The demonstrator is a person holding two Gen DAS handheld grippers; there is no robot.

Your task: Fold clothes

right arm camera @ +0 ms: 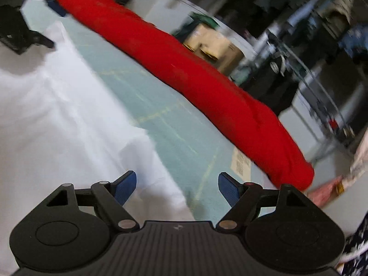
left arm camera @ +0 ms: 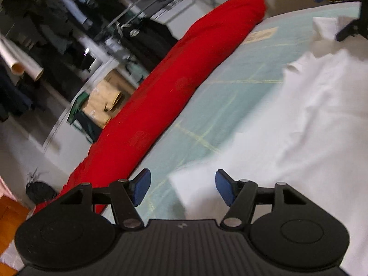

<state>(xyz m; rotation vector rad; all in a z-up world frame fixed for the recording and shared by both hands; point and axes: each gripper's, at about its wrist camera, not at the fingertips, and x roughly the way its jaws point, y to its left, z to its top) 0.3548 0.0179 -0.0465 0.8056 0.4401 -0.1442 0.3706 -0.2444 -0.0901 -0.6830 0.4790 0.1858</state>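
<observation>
Black linkages and blue pads fill the bottom of both wrist views, and each gripper hangs tilted down over the table with nothing between its pads. On the left gripper point(left arm camera: 182, 187) the jaws stand apart, released, above the near corner of the white garment point(left arm camera: 299, 119); the cloth lies under the gap but the pads do not press on it. Going left to right in that view: cluttered racks of dark clothes point(left arm camera: 46, 36) and a cardboard box point(left arm camera: 103, 101) stand beyond the table, then a long red fabric roll point(left arm camera: 174, 87) runs along the table's far edge, then the pale green cutting mat point(left arm camera: 220, 105) with its yellow grid lines, then the white garment spread rumpled over the mat.

The right gripper point(right arm camera: 177, 189) is likewise released, its left pad over the white garment point(right arm camera: 57, 115), its right pad over bare cutting mat point(right arm camera: 165, 105). From there rightward come the red fabric roll point(right arm camera: 207, 85), the cardboard box point(right arm camera: 214, 46) and dark hanging clothes point(right arm camera: 276, 85). Everything is motion-blurred.
</observation>
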